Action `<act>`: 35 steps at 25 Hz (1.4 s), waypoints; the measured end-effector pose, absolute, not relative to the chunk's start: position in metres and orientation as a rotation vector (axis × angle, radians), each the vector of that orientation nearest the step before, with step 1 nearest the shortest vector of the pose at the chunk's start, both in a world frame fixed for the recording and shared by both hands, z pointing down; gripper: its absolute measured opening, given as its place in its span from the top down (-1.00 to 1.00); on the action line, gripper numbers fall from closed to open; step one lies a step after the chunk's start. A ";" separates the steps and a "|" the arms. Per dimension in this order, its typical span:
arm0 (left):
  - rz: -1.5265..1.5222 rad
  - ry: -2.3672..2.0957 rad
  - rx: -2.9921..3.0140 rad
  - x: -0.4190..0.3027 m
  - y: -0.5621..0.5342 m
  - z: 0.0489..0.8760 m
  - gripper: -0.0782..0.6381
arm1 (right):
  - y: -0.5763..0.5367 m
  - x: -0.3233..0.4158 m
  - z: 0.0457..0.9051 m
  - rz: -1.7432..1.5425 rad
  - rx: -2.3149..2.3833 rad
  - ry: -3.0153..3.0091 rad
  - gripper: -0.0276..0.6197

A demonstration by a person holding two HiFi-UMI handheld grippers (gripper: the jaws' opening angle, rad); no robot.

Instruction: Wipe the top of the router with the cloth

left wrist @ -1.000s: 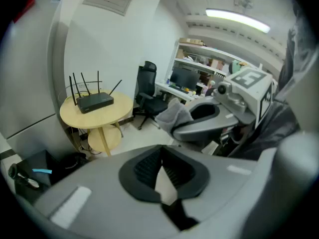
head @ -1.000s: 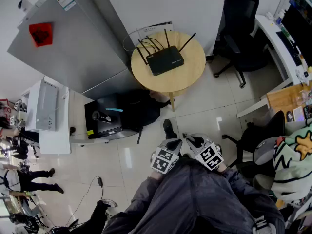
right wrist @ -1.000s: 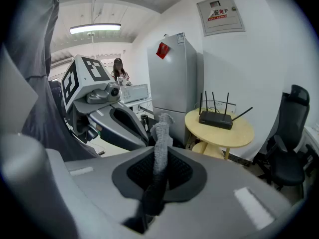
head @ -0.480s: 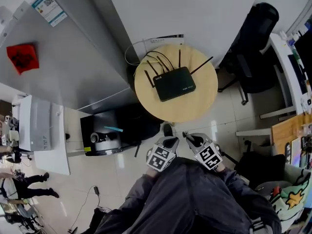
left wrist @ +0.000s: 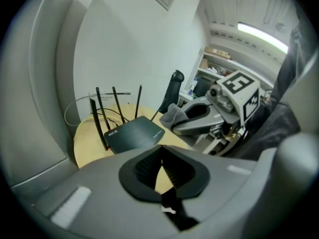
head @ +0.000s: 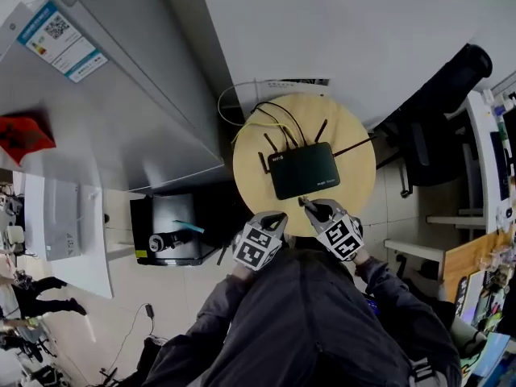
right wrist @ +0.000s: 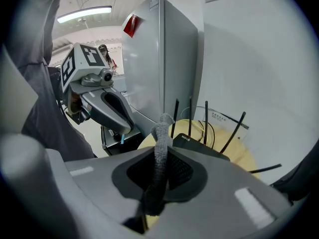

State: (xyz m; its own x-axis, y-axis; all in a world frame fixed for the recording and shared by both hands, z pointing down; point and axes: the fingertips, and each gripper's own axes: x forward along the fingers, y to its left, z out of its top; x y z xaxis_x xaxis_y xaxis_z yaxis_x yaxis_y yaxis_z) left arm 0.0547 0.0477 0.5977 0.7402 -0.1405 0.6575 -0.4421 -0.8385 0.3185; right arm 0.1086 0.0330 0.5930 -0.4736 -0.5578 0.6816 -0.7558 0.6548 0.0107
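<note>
A black router (head: 303, 170) with several upright antennas lies on a round wooden table (head: 355, 143). Both grippers hover side by side at the table's near edge, just short of the router. My right gripper (head: 307, 205) is shut on a grey cloth (right wrist: 160, 143), which sticks up from between its jaws in the right gripper view, in front of the router (right wrist: 199, 144). My left gripper (head: 276, 218) is shut with nothing in it. In the left gripper view the router (left wrist: 134, 132) lies ahead, with the right gripper (left wrist: 185, 122) and its cloth (left wrist: 173, 116) to its right.
A tall grey refrigerator (head: 121, 111) stands left of the table, with a low black unit (head: 165, 232) at its foot. Cables (head: 242, 95) loop behind the router against the white wall. A black office chair (head: 451, 79) and a white desk (head: 492, 151) are on the right.
The person has walked up to the table. Both grippers, earlier over the floor, now reach its near edge. The cloth stays pinched in the right gripper.
</note>
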 end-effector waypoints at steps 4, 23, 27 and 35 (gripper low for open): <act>0.847 -0.515 2.466 0.049 0.023 0.602 0.78 | -0.009 0.098 0.615 0.388 0.933 -2.214 0.82; 0.789 -0.803 2.281 0.025 0.002 0.600 0.78 | -0.141 0.053 0.746 0.367 0.515 -2.021 0.82; 0.768 -0.838 2.256 0.020 0.006 0.600 0.78 | -0.132 0.050 0.754 0.335 0.474 -2.002 0.82; 0.738 -0.845 2.249 0.022 0.007 0.600 0.78 | -0.082 0.050 0.753 0.310 0.390 -2.011 0.82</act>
